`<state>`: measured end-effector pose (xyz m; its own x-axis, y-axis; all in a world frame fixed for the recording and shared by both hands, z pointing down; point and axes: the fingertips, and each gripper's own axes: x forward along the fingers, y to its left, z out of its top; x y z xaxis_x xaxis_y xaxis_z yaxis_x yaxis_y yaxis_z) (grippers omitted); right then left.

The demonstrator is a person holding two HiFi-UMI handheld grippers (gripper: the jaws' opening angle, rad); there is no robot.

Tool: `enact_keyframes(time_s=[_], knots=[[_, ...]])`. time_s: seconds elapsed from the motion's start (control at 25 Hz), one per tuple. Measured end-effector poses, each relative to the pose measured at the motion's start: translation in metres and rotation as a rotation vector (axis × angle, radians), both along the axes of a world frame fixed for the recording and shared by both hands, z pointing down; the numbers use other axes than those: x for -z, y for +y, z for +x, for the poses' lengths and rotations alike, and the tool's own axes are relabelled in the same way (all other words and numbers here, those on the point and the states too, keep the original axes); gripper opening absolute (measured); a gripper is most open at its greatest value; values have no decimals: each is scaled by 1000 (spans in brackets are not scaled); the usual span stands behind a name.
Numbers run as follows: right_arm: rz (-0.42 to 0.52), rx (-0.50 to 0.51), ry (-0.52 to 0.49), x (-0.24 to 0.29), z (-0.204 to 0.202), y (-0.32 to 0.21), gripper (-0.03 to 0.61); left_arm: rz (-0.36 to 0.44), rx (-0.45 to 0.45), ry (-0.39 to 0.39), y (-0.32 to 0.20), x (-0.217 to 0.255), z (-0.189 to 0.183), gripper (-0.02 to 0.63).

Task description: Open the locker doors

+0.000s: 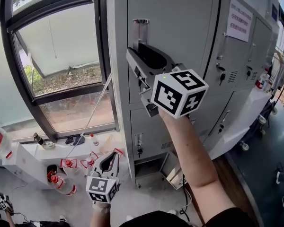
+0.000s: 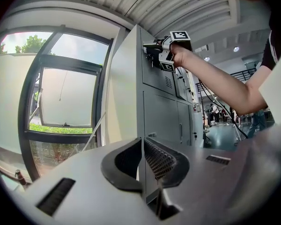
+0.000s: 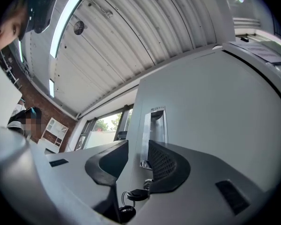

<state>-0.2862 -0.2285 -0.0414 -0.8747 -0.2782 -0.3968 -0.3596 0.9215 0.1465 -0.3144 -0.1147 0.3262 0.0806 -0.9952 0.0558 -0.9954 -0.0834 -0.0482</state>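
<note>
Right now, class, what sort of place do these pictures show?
Probably a workplace locker area: a bank of grey metal lockers with keys, a large dark-framed window, and a ribbed metal ceiling.

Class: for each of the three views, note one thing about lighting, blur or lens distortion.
Head view: daylight through the window is brightest, locker edges bow. Left gripper view: fisheye, dark corners, near fingers soft. Right gripper view: ceiling light strip glares, locker door curves.
</note>
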Motion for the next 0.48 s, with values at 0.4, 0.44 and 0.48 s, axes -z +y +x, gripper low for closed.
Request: enact_keyframes(time_s=[0.4,0.44,0.48], knots=[[-35,-23,-19,0,28,16,95,-9,-176,-1,-3,-14,10,20],[-39,-16,-20,0,33,19,86,-10,-191,-3,-3,-14,14,20],[-43,-4,-19,0,39,23,80,-11,-203,-4,-3,-14,18,20]])
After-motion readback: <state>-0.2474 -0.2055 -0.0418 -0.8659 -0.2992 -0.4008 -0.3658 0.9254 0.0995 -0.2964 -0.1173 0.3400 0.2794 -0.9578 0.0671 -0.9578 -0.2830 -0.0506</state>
